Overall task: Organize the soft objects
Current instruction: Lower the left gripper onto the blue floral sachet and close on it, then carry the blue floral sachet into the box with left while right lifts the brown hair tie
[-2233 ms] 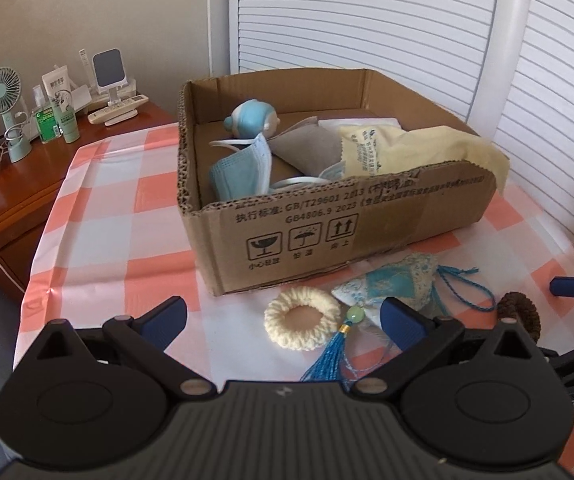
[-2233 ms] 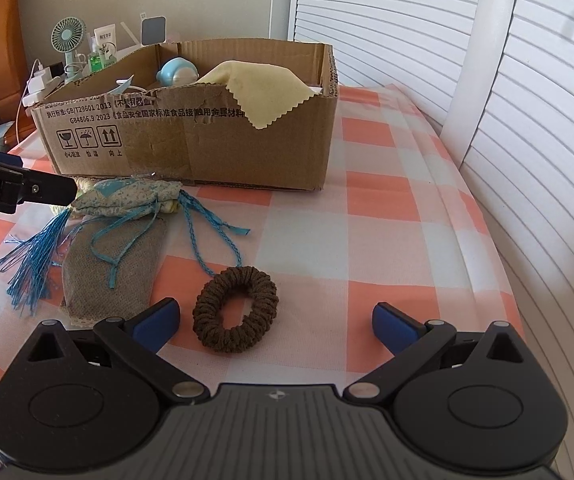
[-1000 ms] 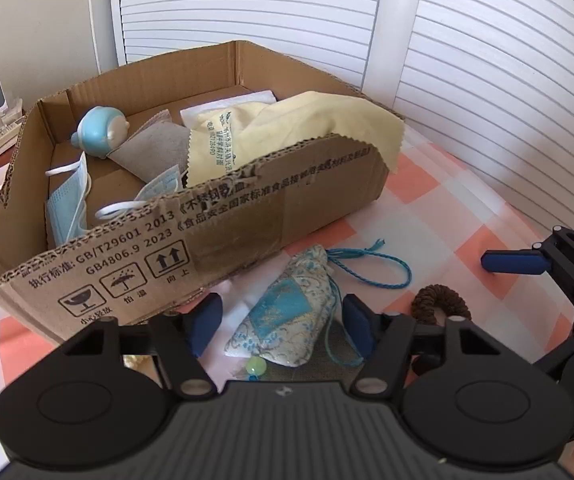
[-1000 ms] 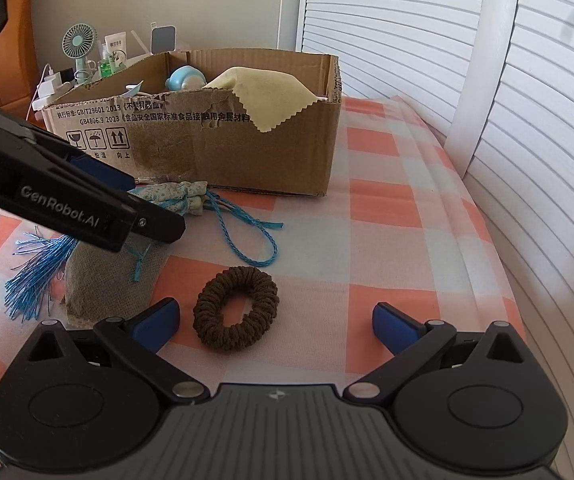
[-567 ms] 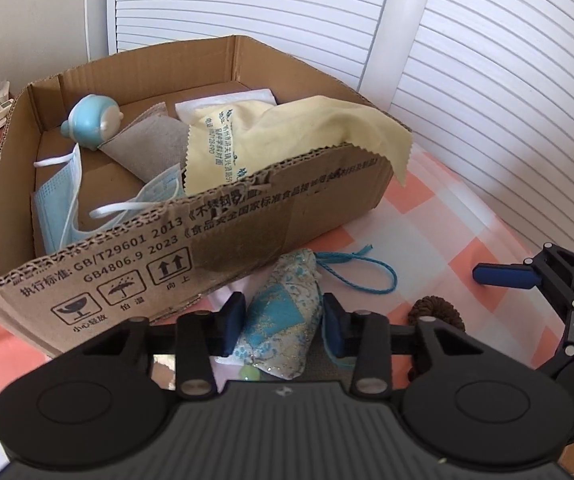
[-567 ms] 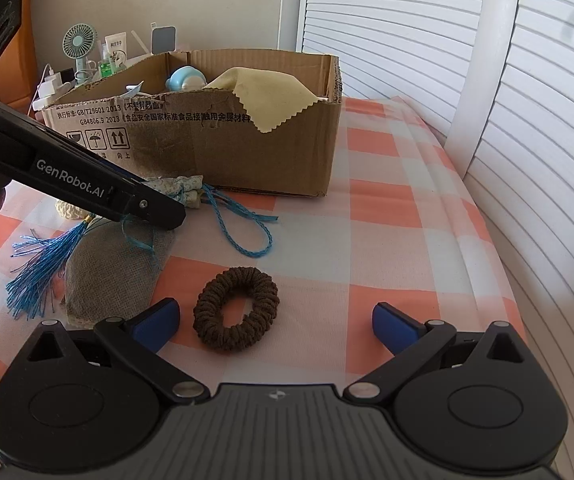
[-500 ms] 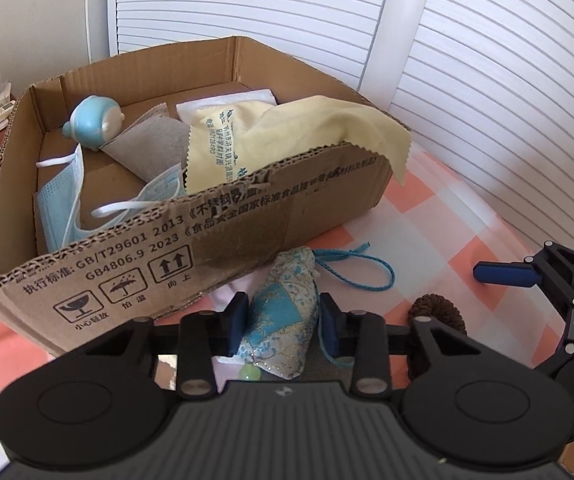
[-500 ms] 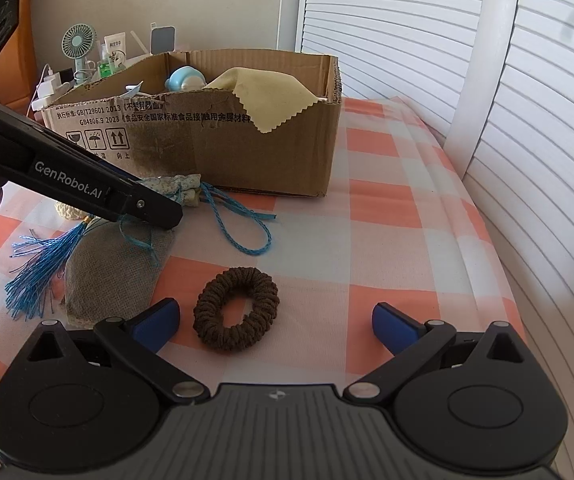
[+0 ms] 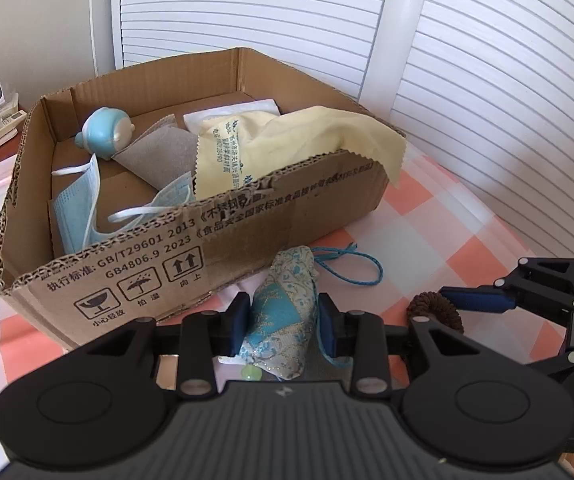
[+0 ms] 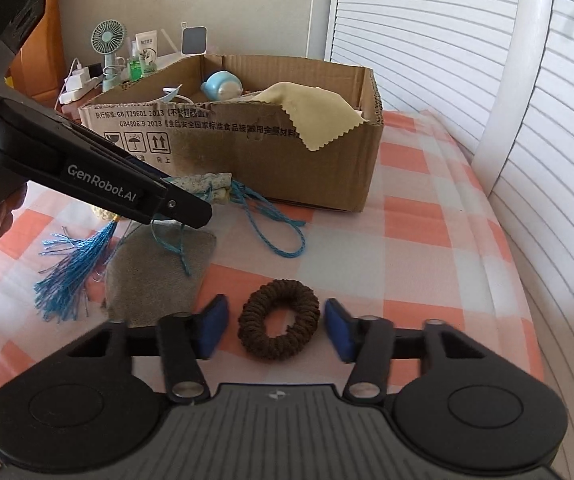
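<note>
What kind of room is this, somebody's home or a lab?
Most likely a home, perhaps a bedroom or living room. A checked tablecloth covers the table, white louvred doors stand behind, and a wooden side cabinet carries a small desk fan, toiletries and chargers.

checked tablecloth (image 10: 427, 216) bears cardboard box (image 10: 287, 168), brown scrunchie (image 10: 279, 330), grey pouch (image 10: 159, 276).

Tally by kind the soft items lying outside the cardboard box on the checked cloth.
Scrunchies: 2, the brown scrunchie and the cream scrunchie, mostly hidden
Patterned sachet: 1
Grey cloth: 1
Total: 4
</note>
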### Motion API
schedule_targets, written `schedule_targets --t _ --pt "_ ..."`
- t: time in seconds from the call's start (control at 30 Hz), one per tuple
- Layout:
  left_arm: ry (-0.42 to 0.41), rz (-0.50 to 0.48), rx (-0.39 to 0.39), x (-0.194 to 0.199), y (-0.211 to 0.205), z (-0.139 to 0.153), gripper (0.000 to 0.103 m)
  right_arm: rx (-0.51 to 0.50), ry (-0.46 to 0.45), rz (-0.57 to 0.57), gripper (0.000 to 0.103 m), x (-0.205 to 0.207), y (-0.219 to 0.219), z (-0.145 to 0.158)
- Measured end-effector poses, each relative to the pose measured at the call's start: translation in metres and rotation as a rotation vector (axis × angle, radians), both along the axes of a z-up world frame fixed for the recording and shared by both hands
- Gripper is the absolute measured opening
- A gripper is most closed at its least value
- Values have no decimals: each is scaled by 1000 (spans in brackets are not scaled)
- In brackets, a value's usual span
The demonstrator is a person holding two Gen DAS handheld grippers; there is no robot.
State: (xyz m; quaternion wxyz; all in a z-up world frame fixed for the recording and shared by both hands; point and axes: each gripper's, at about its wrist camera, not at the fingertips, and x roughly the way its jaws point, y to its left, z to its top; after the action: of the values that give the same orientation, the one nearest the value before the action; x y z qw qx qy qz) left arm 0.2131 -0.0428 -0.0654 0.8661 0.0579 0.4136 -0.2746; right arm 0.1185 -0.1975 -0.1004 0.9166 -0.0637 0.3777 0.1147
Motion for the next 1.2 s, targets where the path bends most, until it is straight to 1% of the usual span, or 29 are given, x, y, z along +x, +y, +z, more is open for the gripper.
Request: schedule_targets --t 0.03,0.1,0.2,0.33,0.57,0.77,0.93,1.03,1.2 --pt "-1 -2 1 0 0 0 34 -4 3 0 47 0 0 1" --pt "-3 -10 9 -1 0 2 34 -6 10 -1 39 1 1 2" --pt "-14 -21 20 -4 1 6 34 -3 16 2 36 0 1 4" --pt "-31 -39 34 -9 3 15 34 -1 1 14 35 -5 -1 13" --pt "-69 -70 45 -22 11 41 34 48 -24 48 35 -12 -9 37" --pt "-108 -90 44 -29 14 70 34 36 -42 90 35 -17 -10 52" --pt "-135 -96 58 -31 13 86 34 21 -53 118 35 -21 -10 60" --pt "-150 -94 63 -30 13 95 34 13 -62 125 35 -22 -11 64" --pt "-203 -94 74 -27 12 114 34 24 -67 127 35 -21 -14 67"
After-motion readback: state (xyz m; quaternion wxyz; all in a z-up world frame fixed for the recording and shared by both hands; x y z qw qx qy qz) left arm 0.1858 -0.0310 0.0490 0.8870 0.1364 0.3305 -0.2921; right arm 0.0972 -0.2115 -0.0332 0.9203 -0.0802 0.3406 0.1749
